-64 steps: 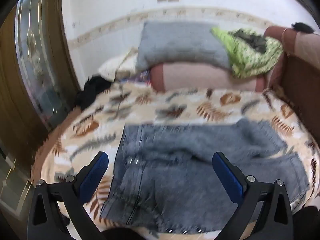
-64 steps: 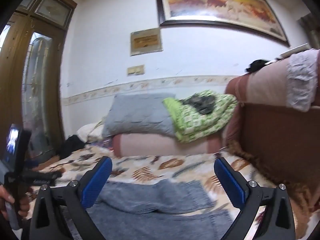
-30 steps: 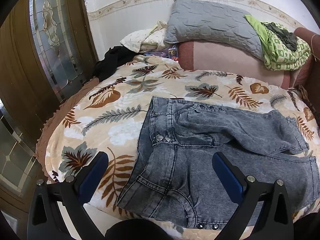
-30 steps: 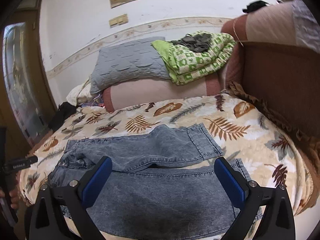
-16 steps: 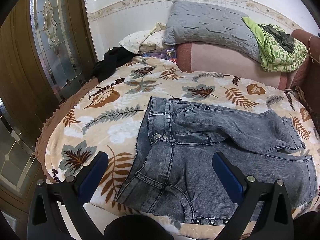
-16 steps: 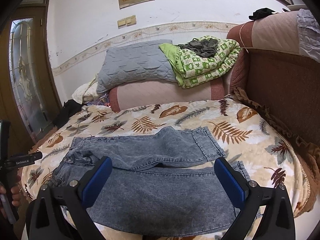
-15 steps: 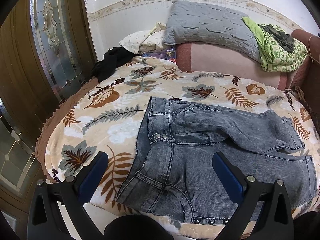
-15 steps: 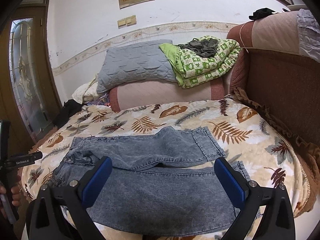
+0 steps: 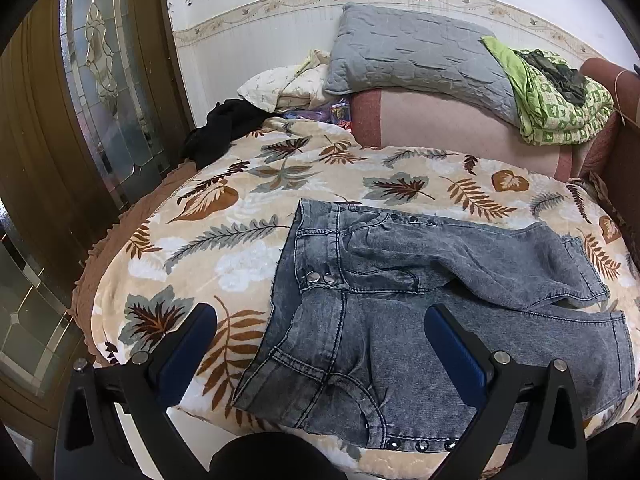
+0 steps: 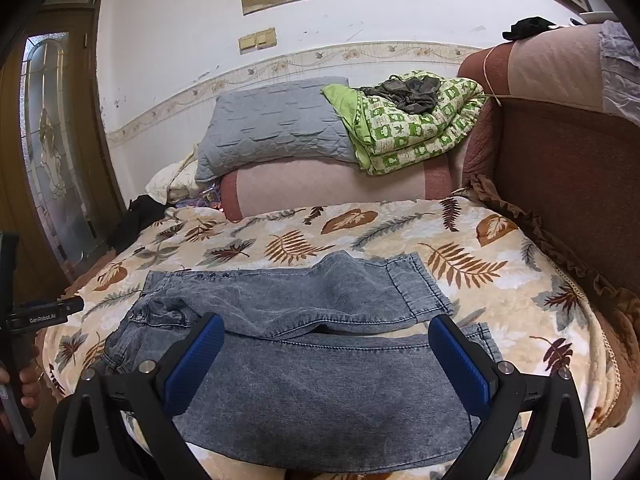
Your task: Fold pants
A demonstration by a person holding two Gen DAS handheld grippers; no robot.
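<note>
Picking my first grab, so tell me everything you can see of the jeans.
The jeans are grey-blue washed denim, lying flat on the leaf-print blanket, waistband to the left with two metal snaps. Small studs line both pocket edges. The far leg is creased and overlaps the near one; both hems point right. Neither open gripper touches them.

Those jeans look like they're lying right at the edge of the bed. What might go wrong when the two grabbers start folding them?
The jeans overhang the near edge of the leaf-print blanket, so a tug toward the person could slide them off. One leg lies bunched over the other, so a pinch may catch both layers and fold crookedly. The plush blanket could also get pinched along with the denim. Both the left gripper and right gripper are open, holding nothing.
</note>
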